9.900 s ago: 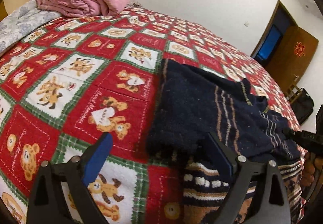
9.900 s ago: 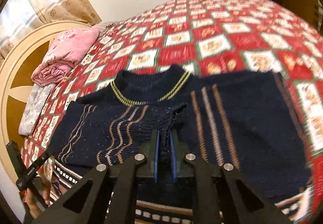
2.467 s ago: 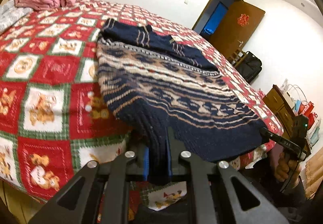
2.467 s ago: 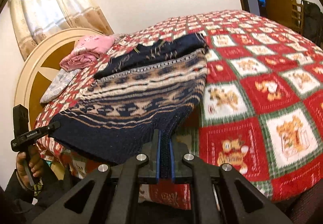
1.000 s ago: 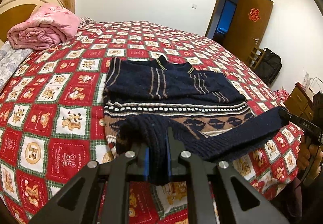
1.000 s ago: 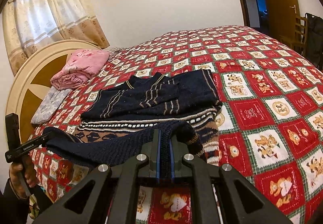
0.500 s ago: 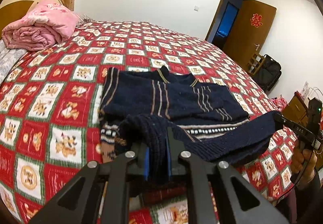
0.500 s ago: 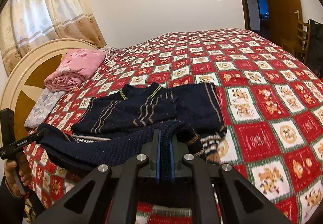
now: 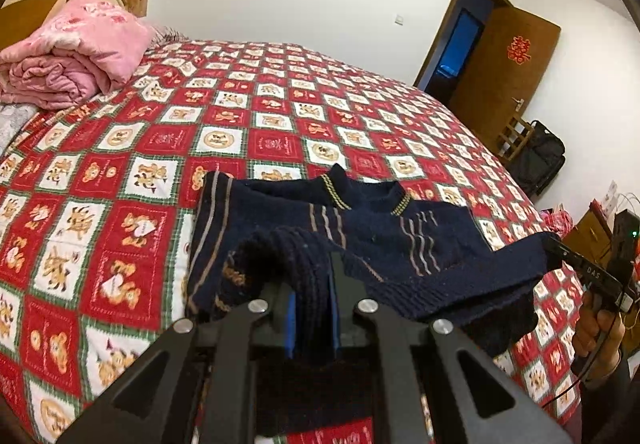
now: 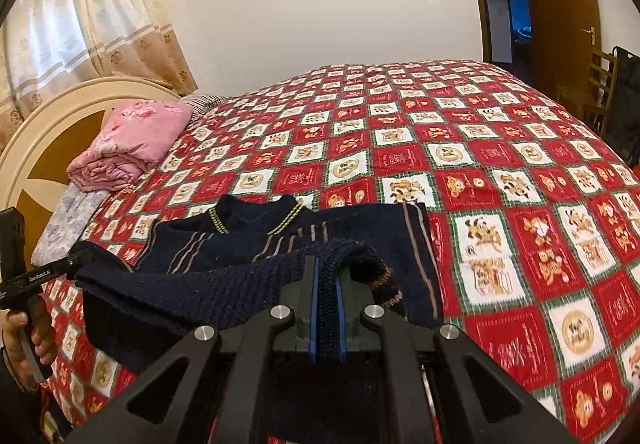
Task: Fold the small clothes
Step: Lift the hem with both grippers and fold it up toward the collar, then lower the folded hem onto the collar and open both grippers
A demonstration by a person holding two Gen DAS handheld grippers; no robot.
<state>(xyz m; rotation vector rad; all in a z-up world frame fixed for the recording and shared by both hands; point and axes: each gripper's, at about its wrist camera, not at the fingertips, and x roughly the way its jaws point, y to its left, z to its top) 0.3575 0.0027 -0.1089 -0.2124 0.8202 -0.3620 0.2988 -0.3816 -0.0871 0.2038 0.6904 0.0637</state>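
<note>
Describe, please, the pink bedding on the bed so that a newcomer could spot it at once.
Start at the big bed under the red, teddy-bear patchwork bedspread and look to its cream, arched wooden headboard. There lies the folded pink floral quilt, a soft bundle on its own, unlike the flat navy knitted sweater nearer the camera.

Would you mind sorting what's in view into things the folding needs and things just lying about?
Needed: navy sweater, left gripper, right gripper, both shut on its hem.
Lying about: pink blanket, bedspread, black bag, wooden chair.
</note>
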